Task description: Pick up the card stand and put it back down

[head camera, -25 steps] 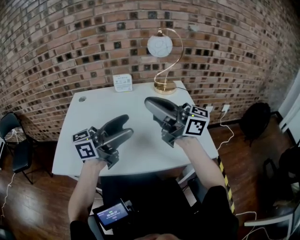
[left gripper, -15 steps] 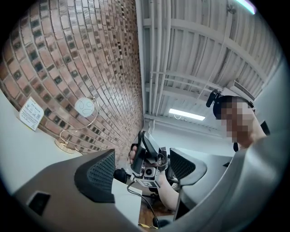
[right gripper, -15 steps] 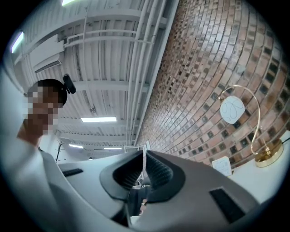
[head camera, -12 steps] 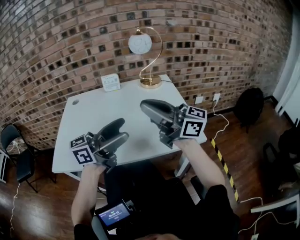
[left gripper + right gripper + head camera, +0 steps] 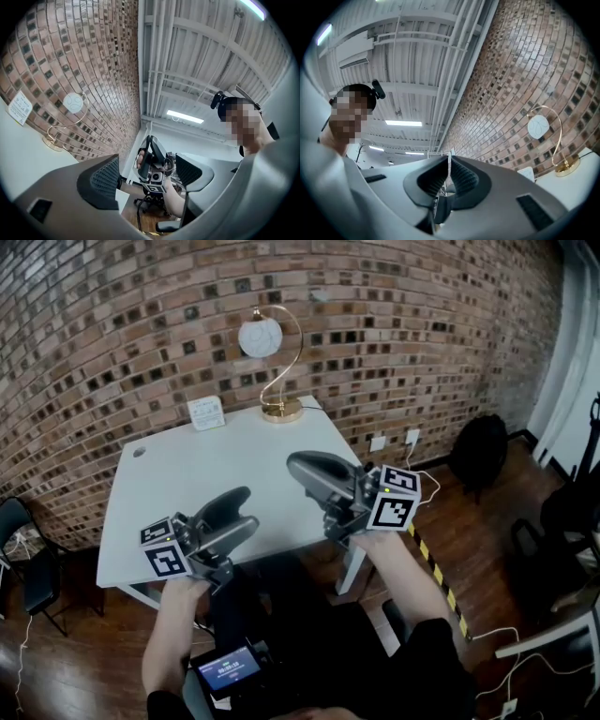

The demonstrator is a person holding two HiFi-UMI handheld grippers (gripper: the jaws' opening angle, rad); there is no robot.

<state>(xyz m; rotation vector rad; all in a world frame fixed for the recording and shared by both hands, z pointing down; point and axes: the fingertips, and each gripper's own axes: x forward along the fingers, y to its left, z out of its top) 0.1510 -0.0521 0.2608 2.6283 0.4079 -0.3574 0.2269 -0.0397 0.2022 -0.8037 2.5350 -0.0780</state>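
Observation:
The card stand (image 5: 205, 412), a small white card on a base, stands at the far side of the white table (image 5: 159, 493), to the left of the lamp. It also shows as a white card (image 5: 19, 107) in the left gripper view and as a small one (image 5: 526, 174) in the right gripper view. My left gripper (image 5: 242, 512) hovers over the table's near edge, open and empty (image 5: 146, 176). My right gripper (image 5: 302, 467) is held above the table's right part. It is shut with nothing between its pads (image 5: 449, 176). Both are far from the stand.
A gold lamp with a white globe (image 5: 267, 343) stands at the table's back edge by the brick wall. A black chair (image 5: 23, 549) is at the left and a dark bag (image 5: 478, 456) at the right. Yellow-black tape (image 5: 436, 568) marks the floor.
Both grippers have drawn back from over the table toward its near edge. The head view has swung, so the table, lamp and stand now sit further left.

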